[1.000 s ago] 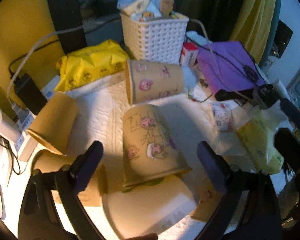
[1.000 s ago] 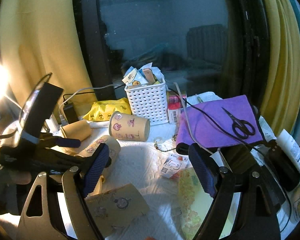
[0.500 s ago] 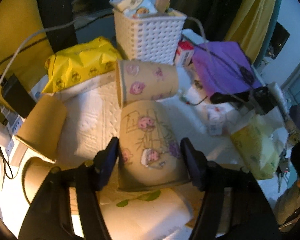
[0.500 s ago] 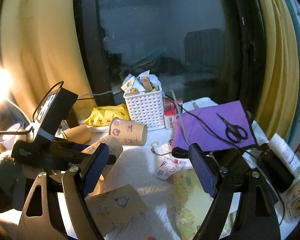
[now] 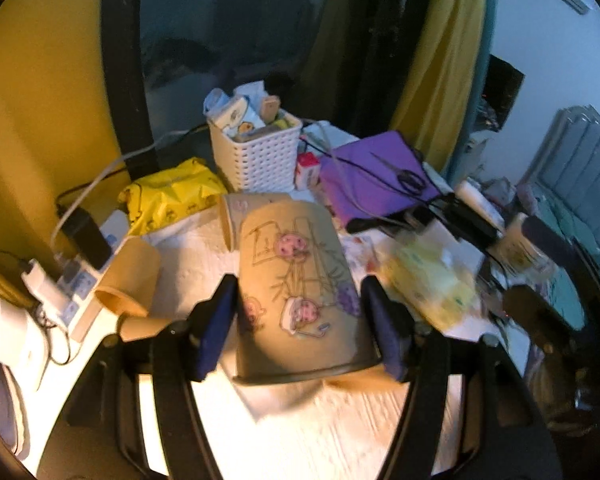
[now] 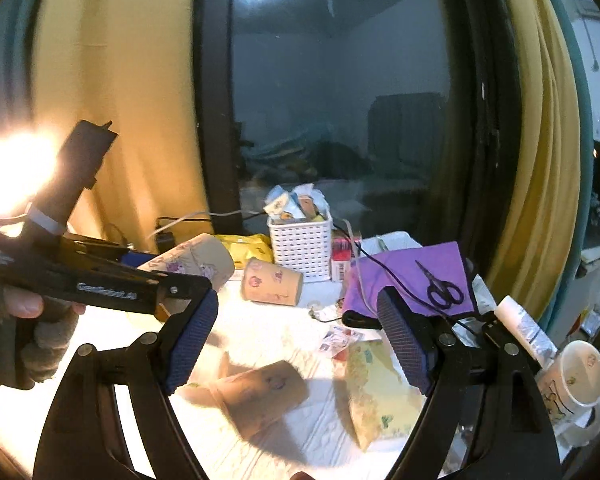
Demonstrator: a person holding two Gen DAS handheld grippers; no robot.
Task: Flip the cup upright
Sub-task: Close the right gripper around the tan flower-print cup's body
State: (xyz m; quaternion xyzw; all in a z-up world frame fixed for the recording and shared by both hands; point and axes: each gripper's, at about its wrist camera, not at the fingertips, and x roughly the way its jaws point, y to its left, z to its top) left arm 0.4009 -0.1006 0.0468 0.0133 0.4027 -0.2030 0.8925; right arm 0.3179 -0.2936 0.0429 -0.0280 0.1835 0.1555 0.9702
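Nearest, the left tongs [image 5: 300,320] clamp the paper cup [image 5: 300,292] by its sides, rim toward the camera, base pointing to 12 o'clock, lifted off the tabletop [image 5: 320,432]; its mouth is hidden. Another cup [image 5: 236,216] lies half-concealed behind it. Beyond, at 12 o'clock, stands a white basket [image 5: 260,160]. The right tongs [image 6: 300,340] gape wide, empty, over a blurred lying cup [image 6: 260,392].
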